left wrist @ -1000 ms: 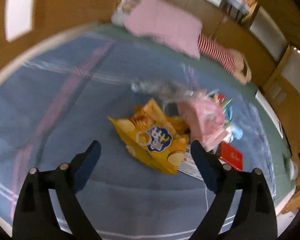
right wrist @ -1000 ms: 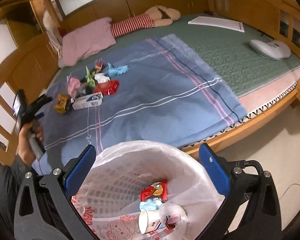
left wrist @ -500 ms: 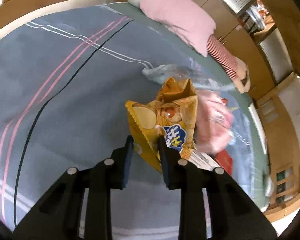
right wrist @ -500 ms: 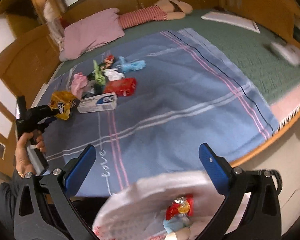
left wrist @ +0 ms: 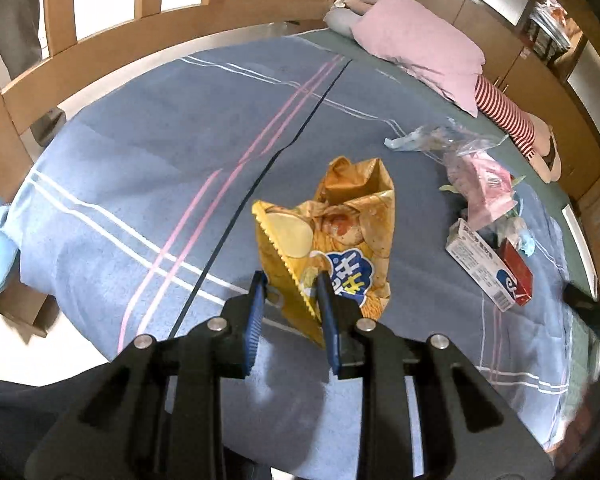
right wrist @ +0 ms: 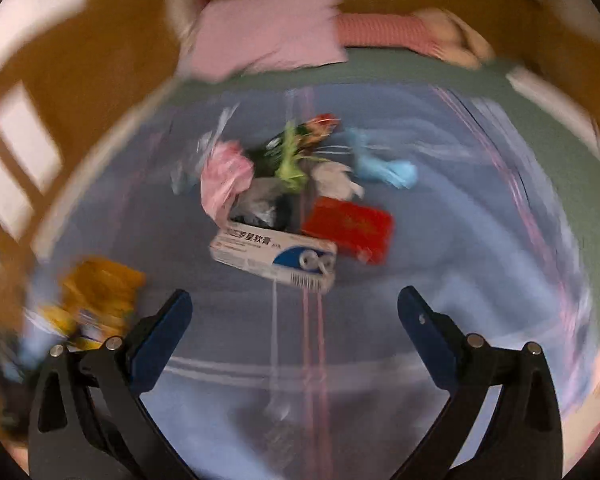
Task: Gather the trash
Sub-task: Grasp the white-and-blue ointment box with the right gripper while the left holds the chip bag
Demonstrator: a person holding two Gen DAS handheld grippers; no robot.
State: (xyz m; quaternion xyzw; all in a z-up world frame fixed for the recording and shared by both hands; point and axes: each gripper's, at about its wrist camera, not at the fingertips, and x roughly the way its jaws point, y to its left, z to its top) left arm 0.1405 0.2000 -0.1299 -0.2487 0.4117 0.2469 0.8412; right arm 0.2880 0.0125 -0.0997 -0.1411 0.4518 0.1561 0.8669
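My left gripper [left wrist: 290, 286] is shut on the lower corner of a yellow chip bag [left wrist: 340, 236] and holds it up above the blue blanket [left wrist: 160, 168]. The bag also shows blurred at the left of the right wrist view [right wrist: 96, 296]. My right gripper [right wrist: 294, 312] is open and empty, above the blanket just short of a white and blue box [right wrist: 274, 258]. Behind the box lie a red packet [right wrist: 350, 226], a pink wrapper [right wrist: 222, 178], a green wrapper [right wrist: 290, 158], a white tissue [right wrist: 336, 178] and a light blue wrapper [right wrist: 384, 166].
The box [left wrist: 486, 266] and pink wrapper [left wrist: 486, 184] lie right of the bag in the left wrist view, with a clear plastic bag [left wrist: 432, 140] beyond. A pink pillow [left wrist: 416, 40] and striped doll [left wrist: 508, 116] lie at the bed's head. A wooden bed rail [left wrist: 100, 64] runs along the left.
My left gripper closed on the chip bag and lifted it off the blanket. My right gripper swung from over the lined trash bin to over the pile on the bed, still open.
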